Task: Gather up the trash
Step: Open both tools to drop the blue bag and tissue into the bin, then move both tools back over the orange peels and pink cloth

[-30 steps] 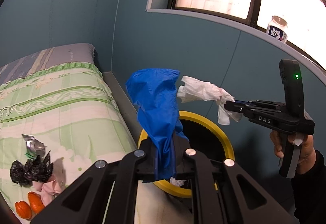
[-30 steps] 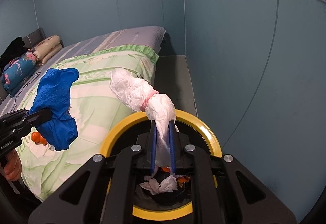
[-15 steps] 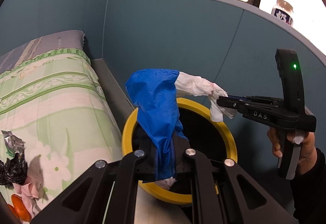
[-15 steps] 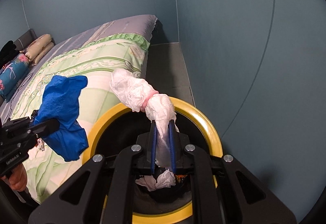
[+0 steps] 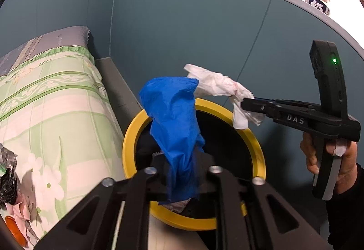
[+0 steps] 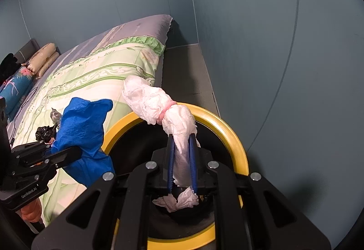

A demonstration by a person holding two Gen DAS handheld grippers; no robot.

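Note:
A yellow-rimmed black bin [image 5: 130, 136] [image 6: 234, 143] stands between the bed and the wall. My left gripper [image 5: 182, 159] [image 6: 75, 152] hovers over the bin's near-left rim with a crumpled blue plastic bag [image 5: 173, 118] [image 6: 84, 122] between its jaws. The jaws are opening, and the bag's lower end blurs as it slips. My right gripper [image 6: 181, 138] [image 5: 244, 104] is shut on a white tissue wad [image 6: 154, 100] [image 5: 216, 84] tied with a pink band, above the bin's mouth. Crumpled tissue [image 6: 177, 201] lies inside the bin.
The bed with a green floral quilt [image 5: 56, 102] lies left of the bin. A black bag wad [image 5: 8, 184], foil [image 5: 6, 156] and orange pieces [image 5: 13, 229] rest on it. A bottle [image 5: 318, 0] stands on the window sill. A grey ledge [image 6: 186, 68] runs along the wall.
Both grippers have come down and closer over the bin, which now fills more of each view. The blue bag's lower end has begun to blur between the left jaws.

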